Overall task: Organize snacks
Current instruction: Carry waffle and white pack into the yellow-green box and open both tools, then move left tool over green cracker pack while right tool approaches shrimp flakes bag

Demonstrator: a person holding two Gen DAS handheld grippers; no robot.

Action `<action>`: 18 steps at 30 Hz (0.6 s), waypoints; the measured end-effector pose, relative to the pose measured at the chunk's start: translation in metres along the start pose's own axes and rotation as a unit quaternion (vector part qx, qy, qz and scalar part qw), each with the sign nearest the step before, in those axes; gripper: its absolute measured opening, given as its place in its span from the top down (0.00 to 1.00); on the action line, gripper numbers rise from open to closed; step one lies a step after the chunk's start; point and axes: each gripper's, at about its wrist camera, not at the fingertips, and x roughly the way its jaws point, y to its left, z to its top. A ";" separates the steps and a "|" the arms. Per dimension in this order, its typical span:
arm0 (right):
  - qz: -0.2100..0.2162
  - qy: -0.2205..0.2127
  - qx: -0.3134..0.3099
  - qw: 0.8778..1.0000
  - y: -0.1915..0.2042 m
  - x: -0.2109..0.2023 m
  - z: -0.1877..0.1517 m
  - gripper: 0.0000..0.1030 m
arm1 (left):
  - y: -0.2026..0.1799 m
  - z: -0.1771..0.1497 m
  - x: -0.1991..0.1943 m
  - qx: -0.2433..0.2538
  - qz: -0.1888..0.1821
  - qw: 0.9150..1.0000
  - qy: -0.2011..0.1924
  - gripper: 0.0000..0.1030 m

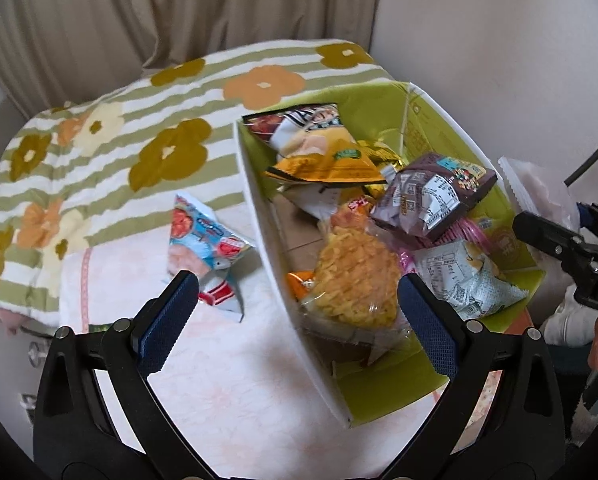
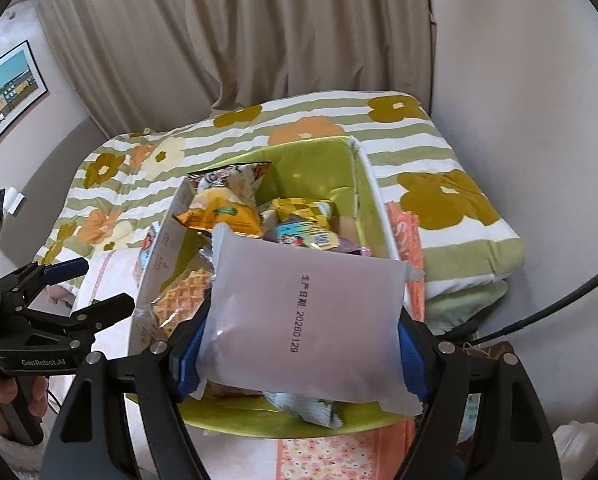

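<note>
While my right gripper (image 2: 299,344) squeezes the frosted white pouch (image 2: 303,320) just above the green box (image 2: 331,164), my left gripper (image 1: 299,320) hangs wide open and empty beside it

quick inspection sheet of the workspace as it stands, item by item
surface: pale pink patterned cloth, with a green-striped floral blanket folded behind.
job's things: green-lined cardboard box holding mixed snack packets; clear waffle packet near its front; brown packet on top; frosted white pouch over the box; blue triangular packet lying outside on the cloth.
clutter: nothing seen.
grippers: left gripper open, empty, above the box edge; right gripper with pads on the pouch sides.
cables: black cable at right.
surroundings: beige curtain, pale walls, framed picture.
</note>
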 end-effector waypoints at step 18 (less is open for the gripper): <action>0.018 -0.060 -0.038 0.997 0.023 -0.026 -0.008 0.02 | 0.028 -0.038 -0.024 -0.044 0.008 0.999 -0.007 0.04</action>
